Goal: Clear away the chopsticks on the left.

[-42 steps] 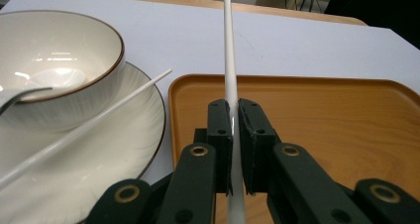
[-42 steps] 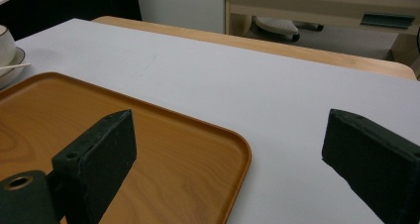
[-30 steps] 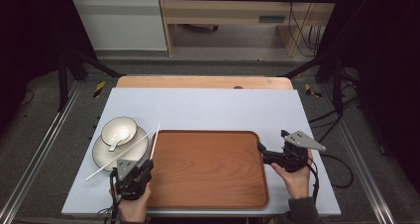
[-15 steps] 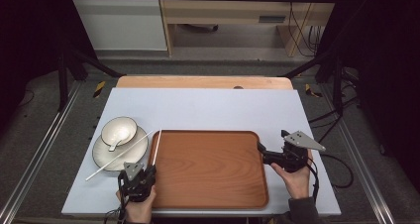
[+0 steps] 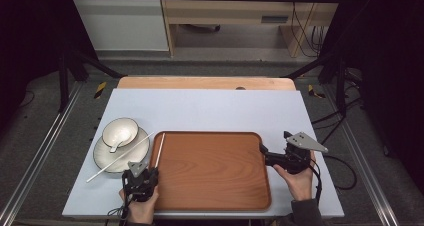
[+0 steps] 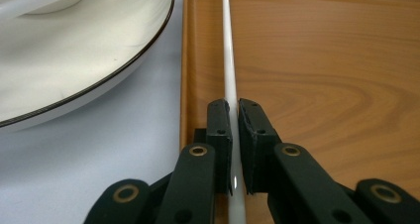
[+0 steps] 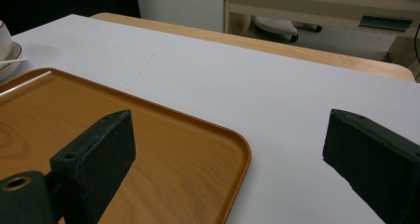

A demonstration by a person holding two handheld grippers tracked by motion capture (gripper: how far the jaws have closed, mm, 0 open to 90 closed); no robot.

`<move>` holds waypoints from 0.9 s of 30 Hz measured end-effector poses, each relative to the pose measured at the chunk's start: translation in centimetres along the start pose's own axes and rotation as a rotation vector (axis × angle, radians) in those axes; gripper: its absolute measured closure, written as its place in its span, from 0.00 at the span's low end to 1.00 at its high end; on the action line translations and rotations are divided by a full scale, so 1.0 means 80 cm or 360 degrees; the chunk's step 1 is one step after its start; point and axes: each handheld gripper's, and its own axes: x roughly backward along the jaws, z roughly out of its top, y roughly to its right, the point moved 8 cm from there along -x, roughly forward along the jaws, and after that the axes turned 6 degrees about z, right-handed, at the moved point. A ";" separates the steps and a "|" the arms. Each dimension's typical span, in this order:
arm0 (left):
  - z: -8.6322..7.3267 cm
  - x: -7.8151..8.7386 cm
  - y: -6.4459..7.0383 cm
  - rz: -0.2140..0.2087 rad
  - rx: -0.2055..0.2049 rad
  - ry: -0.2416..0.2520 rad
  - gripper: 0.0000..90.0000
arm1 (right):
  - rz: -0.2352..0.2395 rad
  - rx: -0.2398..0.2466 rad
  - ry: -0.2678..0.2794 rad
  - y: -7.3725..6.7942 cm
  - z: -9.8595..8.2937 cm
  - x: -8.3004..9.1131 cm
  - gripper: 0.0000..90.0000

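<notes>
while the left claw (image 6: 234, 147) clamps a white chopstick (image 6: 229, 60) inside the tray (image 5: 215, 196), the right claw (image 7: 225, 157) gapes.

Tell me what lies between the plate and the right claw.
In the high view, the wooden tray spans the stretch between the plate and the right claw. A white chopstick, held by the left claw, lies along the tray's left edge.

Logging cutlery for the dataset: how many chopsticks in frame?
2. One chopstick lies across the plate beside the bowl; the other chopstick is clamped in the left gripper over the tray.
</notes>
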 end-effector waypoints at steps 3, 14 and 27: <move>0.000 0.000 0.001 0.0000 -0.0008 -0.0001 0.92 | 0.0000 0.0000 0.0000 0.000 0.000 0.000 0.07; 0.021 0.022 0.003 -0.0124 -0.0058 0.0107 0.79 | -0.0006 -0.0004 0.0010 0.002 0.001 0.002 0.07; 0.079 0.064 0.008 -0.0372 -0.0346 0.0300 0.54 | -0.0008 -0.0013 0.0008 0.002 -0.001 0.003 0.07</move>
